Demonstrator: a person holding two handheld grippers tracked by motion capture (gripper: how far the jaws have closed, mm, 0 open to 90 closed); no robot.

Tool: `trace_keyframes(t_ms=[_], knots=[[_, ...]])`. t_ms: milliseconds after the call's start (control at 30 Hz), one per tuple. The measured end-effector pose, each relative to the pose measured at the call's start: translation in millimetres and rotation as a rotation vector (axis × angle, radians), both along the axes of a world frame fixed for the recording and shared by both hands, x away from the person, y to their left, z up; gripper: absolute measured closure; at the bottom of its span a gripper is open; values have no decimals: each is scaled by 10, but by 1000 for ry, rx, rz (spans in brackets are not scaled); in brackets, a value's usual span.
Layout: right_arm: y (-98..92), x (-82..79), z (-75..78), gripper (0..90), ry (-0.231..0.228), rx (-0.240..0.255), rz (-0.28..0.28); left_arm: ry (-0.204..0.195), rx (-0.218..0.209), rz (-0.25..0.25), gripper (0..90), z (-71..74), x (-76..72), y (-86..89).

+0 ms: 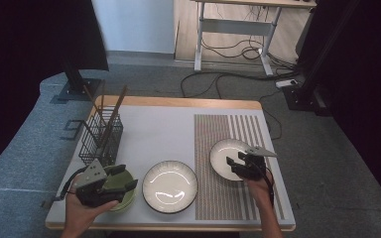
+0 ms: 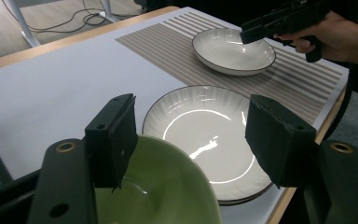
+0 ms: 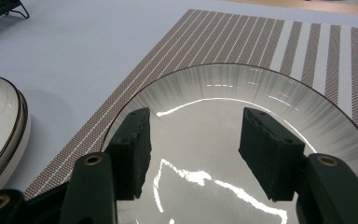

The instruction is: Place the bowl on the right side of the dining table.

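Note:
A green bowl [image 1: 124,196] sits at the table's front left, and my left gripper [image 1: 127,179] hovers open over it; in the left gripper view the green bowl [image 2: 168,186] lies under the spread jaws. A white plate [image 1: 170,186] with a dark rim rests at the front centre, the same white plate [image 2: 209,135] seen past the left jaws. A second white plate [image 1: 226,154] lies on the striped placemat [image 1: 218,129]. My right gripper [image 1: 234,164] is open just above its near part; the second plate [image 3: 223,140] spreads under those jaws with nothing between them.
A black wire rack [image 1: 100,137] holding wooden chopsticks [image 1: 115,111] stands at the left of the table. The table's front edge [image 1: 168,226] runs just below the plates. A desk frame [image 1: 238,29] and cables lie on the floor beyond.

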State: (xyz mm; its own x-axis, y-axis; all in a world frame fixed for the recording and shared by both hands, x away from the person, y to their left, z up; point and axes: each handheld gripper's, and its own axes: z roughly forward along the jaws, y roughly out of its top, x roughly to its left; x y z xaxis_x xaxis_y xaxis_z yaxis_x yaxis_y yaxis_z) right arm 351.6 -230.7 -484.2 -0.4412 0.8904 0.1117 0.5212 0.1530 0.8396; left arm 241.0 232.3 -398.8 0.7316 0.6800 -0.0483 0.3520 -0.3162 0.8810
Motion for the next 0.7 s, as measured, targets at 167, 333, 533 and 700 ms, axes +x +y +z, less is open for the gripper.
trace_keyframes(t_ms=[167,333,533,700], knots=[[3,-5,2,432,-2,0,-2,7,-7,8,339,-7,20,42],[-2,-3,1,431,-5,0,-7,13,-10,22,339,-18,43,95],[9,8,-9,429,-1,-10,-1,16,-9,40,340,-23,79,177],[2,4,-4,429,0,-11,1,21,-13,52,340,-29,98,224]])
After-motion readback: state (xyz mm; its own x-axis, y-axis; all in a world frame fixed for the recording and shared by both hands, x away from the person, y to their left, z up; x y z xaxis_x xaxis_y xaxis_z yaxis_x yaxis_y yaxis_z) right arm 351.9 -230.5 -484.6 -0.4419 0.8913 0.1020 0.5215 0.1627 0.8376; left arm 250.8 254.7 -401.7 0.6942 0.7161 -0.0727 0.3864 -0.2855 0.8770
